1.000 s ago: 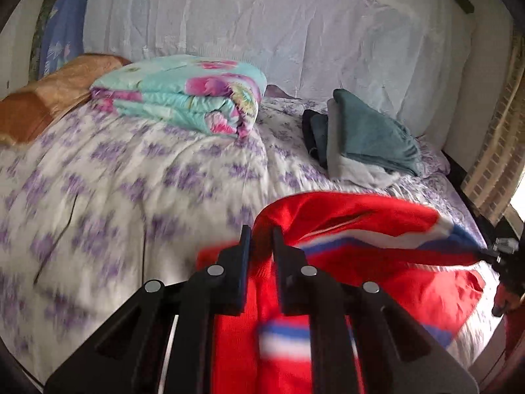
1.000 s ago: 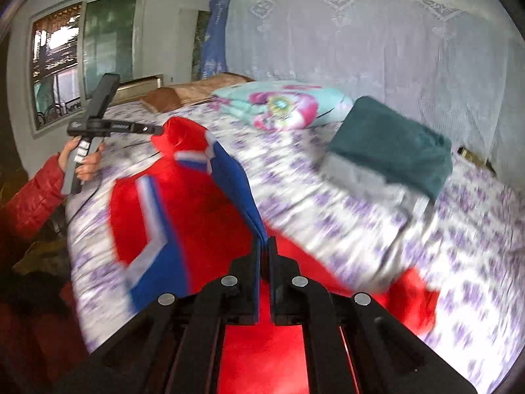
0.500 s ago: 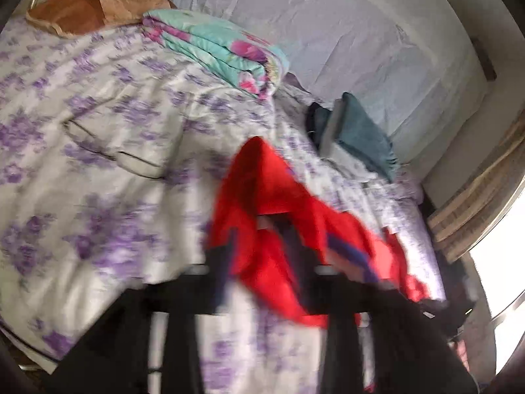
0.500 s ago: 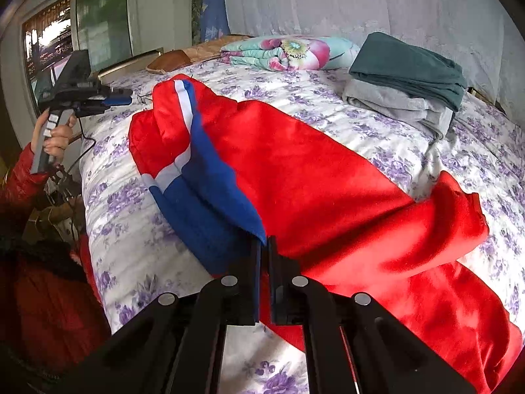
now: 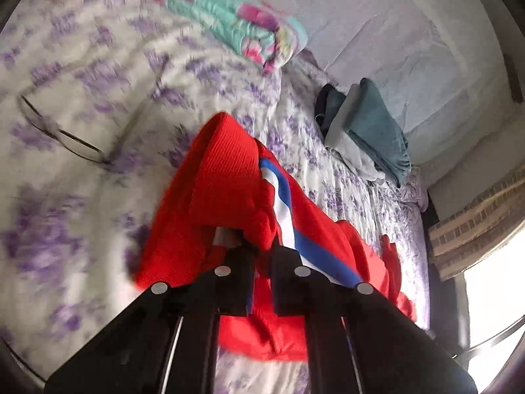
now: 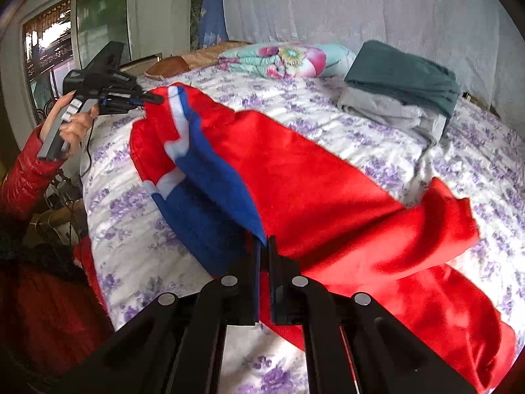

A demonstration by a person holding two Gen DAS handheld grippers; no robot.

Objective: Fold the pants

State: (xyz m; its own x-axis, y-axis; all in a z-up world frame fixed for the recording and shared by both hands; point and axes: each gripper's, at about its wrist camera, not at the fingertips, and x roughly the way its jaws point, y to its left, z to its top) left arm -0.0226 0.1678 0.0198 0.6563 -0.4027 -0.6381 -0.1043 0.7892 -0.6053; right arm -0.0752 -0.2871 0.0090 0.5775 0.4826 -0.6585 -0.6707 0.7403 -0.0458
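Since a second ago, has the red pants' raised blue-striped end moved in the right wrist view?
Yes. The red pants have come down: the blue-striped end that stood up against the floral quilt now lies spread on the bed sheet, well below it.

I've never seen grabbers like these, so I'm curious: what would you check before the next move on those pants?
1. Grip of right gripper on the pants, blue edge: ok, shut on it.
2. Grip of left gripper on the red ribbed end: ok, shut on fabric.
3. Cloth flat on bed: not ok, bunched.
4. Folded stack apart from pants: ok.
5. Thin cord apart from pants: ok.
6. Legs aligned: cannot tell.
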